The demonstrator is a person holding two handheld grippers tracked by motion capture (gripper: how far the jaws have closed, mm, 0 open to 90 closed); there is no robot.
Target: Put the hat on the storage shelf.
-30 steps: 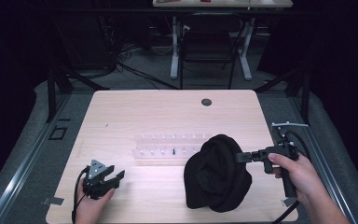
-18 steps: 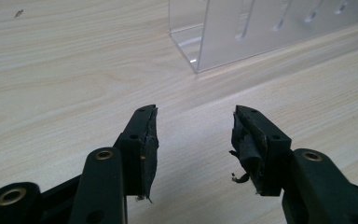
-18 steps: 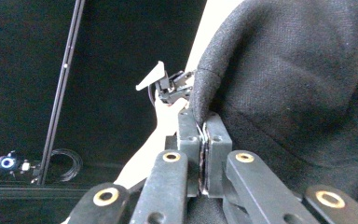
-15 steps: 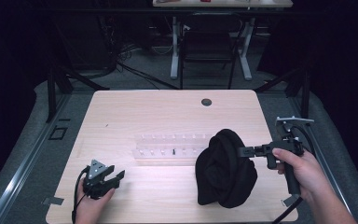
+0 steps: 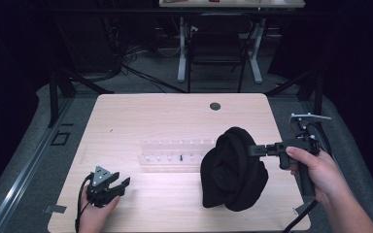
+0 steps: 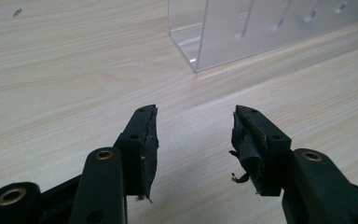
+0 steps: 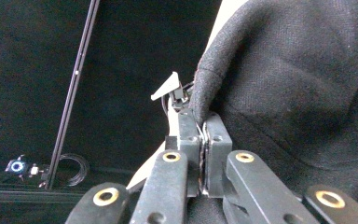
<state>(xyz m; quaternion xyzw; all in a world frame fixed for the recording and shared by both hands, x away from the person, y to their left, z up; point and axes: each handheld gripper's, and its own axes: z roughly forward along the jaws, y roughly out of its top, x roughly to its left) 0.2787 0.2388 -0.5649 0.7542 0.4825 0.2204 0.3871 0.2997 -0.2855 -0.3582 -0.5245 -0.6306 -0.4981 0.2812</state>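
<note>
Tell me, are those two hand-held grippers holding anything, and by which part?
The right hand-held gripper pinches the black cloth by a fold at its upper right edge. The left hand-held gripper is open and holds nothing.

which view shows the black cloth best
The high view: the whole black cloth hangs bunched from the right tool, low over the table. The right gripper view gives a close-up of the pinched edge; the left gripper view looks at the clear rack.

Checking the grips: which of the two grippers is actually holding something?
The right gripper, jaws shut on the black cloth; the left gripper stands open over bare table.
</note>
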